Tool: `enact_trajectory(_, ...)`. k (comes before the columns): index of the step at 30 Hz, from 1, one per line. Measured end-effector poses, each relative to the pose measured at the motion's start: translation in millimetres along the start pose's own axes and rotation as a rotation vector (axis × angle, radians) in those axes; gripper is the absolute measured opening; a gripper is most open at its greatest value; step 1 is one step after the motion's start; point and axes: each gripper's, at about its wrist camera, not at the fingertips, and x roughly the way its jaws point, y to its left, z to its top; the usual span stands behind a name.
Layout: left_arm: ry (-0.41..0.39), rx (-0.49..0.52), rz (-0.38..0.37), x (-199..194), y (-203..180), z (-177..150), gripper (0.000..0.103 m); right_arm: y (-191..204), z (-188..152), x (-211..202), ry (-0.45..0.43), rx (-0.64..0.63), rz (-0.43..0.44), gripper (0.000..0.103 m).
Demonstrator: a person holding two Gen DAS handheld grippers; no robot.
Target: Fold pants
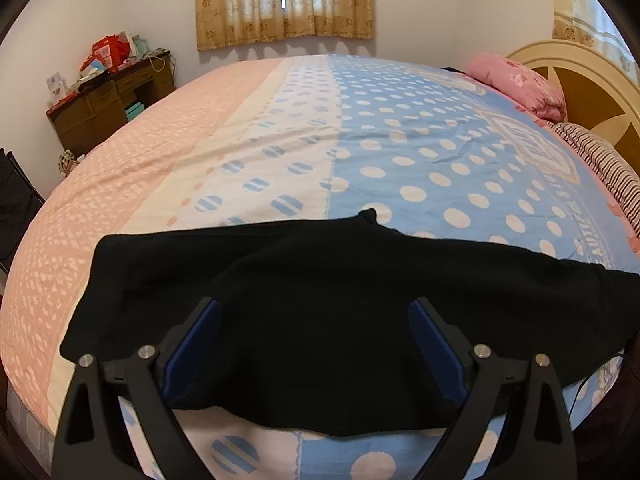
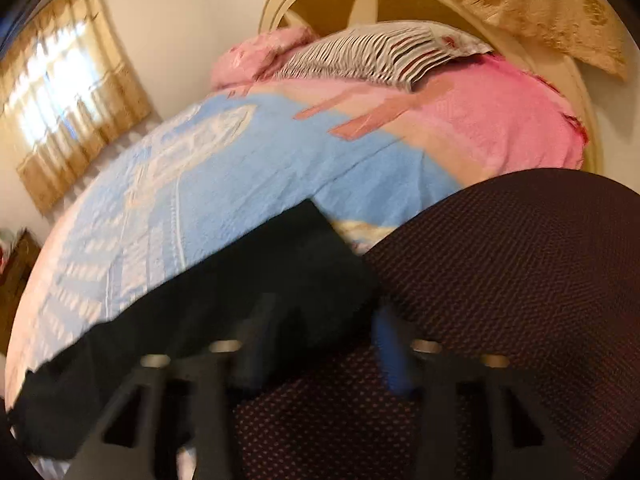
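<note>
Black pants [image 1: 320, 320] lie spread across the near edge of the bed [image 1: 360, 140], which has a pink, white and blue dotted cover. My left gripper [image 1: 316, 308] is open, its blue-padded fingers [image 1: 200, 340] wide apart just above the pants' middle, holding nothing. In the blurred right wrist view the pants [image 2: 200, 340] run along the bed's edge toward the lower left. My right gripper [image 2: 324, 312] hovers over the pants' right end, with one blue pad [image 2: 394, 356] showing; its jaws look apart and empty.
A dark mesh chair back [image 2: 500, 300] crowds the right gripper's right side. Pink quilt [image 1: 516, 80], striped pillow [image 1: 600, 160] and cream headboard [image 1: 580, 80] are at the bed's right end. A cluttered brown desk [image 1: 108, 100] stands at the far left; curtains [image 1: 284, 0] hang behind.
</note>
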Motion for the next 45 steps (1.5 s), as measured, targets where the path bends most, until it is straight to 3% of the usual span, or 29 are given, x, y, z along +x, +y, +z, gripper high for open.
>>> enact_trajectory(5, -0.006, 0.013, -0.001, -2.6, -1.1, -0.7, 0.097, -7.9, 1.3, -0.8, 0.011, 0.034, 0.068, 0.011)
enact_trajectory(9, -0.018, 0.004, 0.0, -5.5, 3.2, -0.3, 0.097, -3.1, 7.2, -13.1, -0.017, 0.061, 0.157, 0.007)
enact_trajectory(13, -0.019, -0.015, 0.007, -4.0, 8.1, 0.0, 0.097, 63.6, 7.5, -65.9, -0.106, -0.133, 0.338, 0.007)
enact_trajectory(18, -0.009, -0.021, -0.009, -1.9, 8.5, -4.1, 0.097, 156.3, -19.1, -96.1, -0.085, -0.346, 0.531, 0.007)
enact_trajectory(21, -0.013, -0.024, -0.008, -3.0, 11.3, -4.9, 0.097, 217.8, -57.8, -100.5, -0.052, -0.501, 0.613, 0.007)
enact_trajectory(25, -0.015, -0.043, -0.007, -3.4, 20.4, -5.5, 0.097, 278.4, -116.8, -91.1, -0.002, -0.679, 0.644, 0.007)
enact_trajectory(28, -0.023, -0.049, 0.002, -3.9, 27.4, -6.7, 0.097, 307.3, -160.2, -82.3, 0.004, -0.799, 0.611, 0.007)
enact_trajectory(36, 0.002, -0.049, -0.011, 5.2, 31.9, -12.3, 0.097, 316.5, -197.2, -57.7, 0.069, -0.84, 0.587, 0.014)
enact_trajectory(37, 0.003, -0.04, -0.011, 5.2, 31.2, -12.8, 0.097, 316.0, -198.0, -59.8, 0.09, -0.863, 0.591, 0.016)
enact_trajectory(39, -0.003, -0.029, -0.005, 4.8, 30.7, -13.3, 0.097, 313.1, -196.8, -64.8, 0.163, -0.894, 0.616, 0.04)
enact_trajectory(40, -0.005, -0.028, -0.005, 4.6, 30.9, -13.3, 0.097, 311.0, -196.0, -68.2, 0.225, -0.908, 0.628, 0.044)
enact_trajectory(42, -0.005, -0.024, -0.016, 4.6, 30.6, -13.6, 0.097, 304.4, -193.6, -79.1, 0.288, -0.915, 0.669, 0.045)
enact_trajectory(45, -0.011, -0.005, -0.024, 3.7, 27.9, -13.7, 0.097, 284.9, -181.9, -96.7, 0.561, -0.835, 0.883, 0.045)
